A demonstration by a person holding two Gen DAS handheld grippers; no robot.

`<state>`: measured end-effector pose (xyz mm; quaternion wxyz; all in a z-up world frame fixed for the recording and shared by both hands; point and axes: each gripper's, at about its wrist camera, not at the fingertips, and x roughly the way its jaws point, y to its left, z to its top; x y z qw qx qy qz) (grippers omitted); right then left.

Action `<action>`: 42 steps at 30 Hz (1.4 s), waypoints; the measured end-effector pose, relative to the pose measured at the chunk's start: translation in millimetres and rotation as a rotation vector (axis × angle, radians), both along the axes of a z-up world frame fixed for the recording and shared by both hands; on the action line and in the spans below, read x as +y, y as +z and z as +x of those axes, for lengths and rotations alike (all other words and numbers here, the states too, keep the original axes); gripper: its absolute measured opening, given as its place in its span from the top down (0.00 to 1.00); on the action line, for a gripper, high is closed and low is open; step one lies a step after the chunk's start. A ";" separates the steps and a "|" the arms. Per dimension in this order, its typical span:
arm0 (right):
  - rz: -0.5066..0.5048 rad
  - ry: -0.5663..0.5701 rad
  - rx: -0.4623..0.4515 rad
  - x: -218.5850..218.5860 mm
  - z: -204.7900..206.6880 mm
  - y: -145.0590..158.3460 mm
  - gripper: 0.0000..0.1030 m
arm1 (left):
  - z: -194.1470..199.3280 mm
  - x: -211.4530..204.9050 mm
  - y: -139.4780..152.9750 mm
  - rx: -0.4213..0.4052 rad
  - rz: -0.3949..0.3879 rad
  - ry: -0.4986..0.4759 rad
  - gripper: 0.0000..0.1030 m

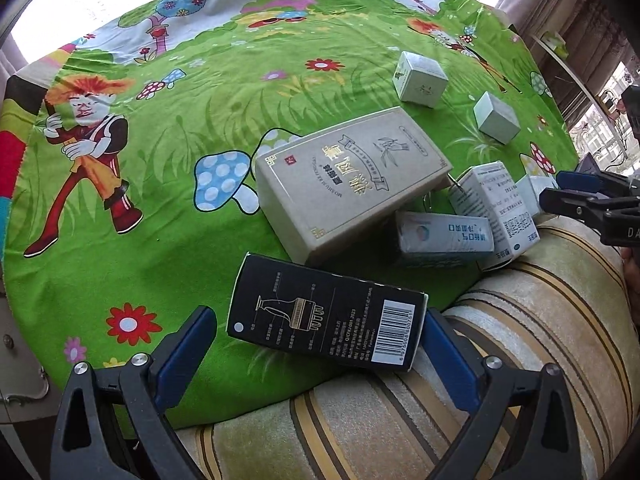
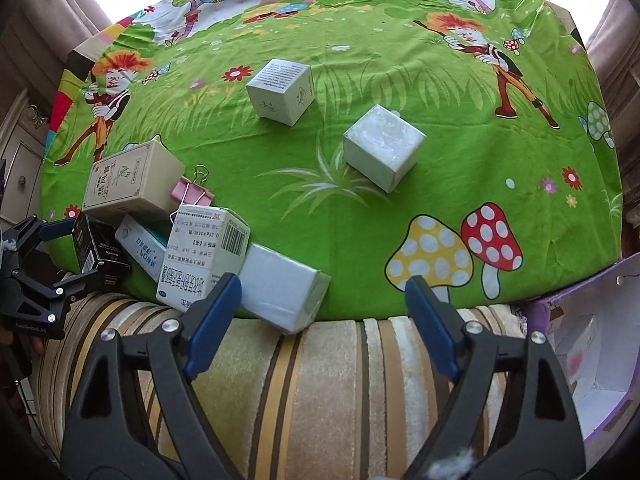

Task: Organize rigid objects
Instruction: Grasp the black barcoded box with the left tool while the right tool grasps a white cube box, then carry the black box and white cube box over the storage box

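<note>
A black box [image 1: 328, 316] with a barcode lies at the green cloth's near edge, between the fingers of my open left gripper [image 1: 316, 320]; a gap shows at the left pad. Behind it are a beige box with gold lettering [image 1: 348, 184], a blue-and-white carton [image 1: 440, 236] and a white medicine box [image 1: 496, 208]. My right gripper [image 2: 322, 292] stands open over a pale blue box [image 2: 284, 292] beside the medicine box [image 2: 204, 252], without touching it. Two white cubes [image 2: 282, 90] [image 2: 382, 146] stand apart farther back. The left gripper [image 2: 78, 252] shows at the left edge.
A green cartoon cloth [image 2: 440, 160] covers the surface. A striped cushion [image 2: 320, 380] lies under both grippers at the near edge. A pink binder clip [image 2: 192, 192] sits by the beige box [image 2: 128, 178]. A white box with purple edging [image 2: 592, 340] is at the right.
</note>
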<state>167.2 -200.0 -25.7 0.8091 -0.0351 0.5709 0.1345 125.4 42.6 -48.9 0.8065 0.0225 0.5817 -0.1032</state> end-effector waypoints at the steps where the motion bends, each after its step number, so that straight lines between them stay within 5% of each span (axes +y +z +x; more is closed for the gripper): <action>1: -0.001 -0.002 -0.003 0.2 1.0 0.2 0.16 | 2.1 -0.4 -2.3 0.006 -0.001 0.001 0.01; 6: 0.002 -0.010 -0.010 0.0 4.6 0.8 0.16 | 5.4 0.3 -8.5 0.017 -0.007 0.004 0.02; 9: -0.012 0.006 -0.020 3.7 3.3 2.9 0.16 | 6.4 0.0 -12.1 0.028 -0.011 0.002 0.13; 17: -0.039 0.055 -0.021 18.0 3.8 -1.2 0.16 | 2.0 -9.8 -8.4 -0.008 0.029 -0.024 0.14; 26: -0.067 0.055 -0.022 20.0 3.1 -4.0 0.16 | -7.9 1.0 7.9 -0.047 -0.029 0.037 0.14; 29: -0.071 0.051 -0.001 19.5 4.9 -10.1 0.29 | -13.3 2.1 16.0 -0.076 -0.037 0.068 0.14; 32: -0.066 0.052 0.034 19.0 6.2 -19.7 0.57 | -17.8 4.3 22.1 -0.096 -0.066 0.102 0.14; 42: -0.014 0.042 -0.021 9.0 -3.9 -7.3 0.57 | -28.5 -6.2 44.5 -0.162 -0.119 0.186 0.14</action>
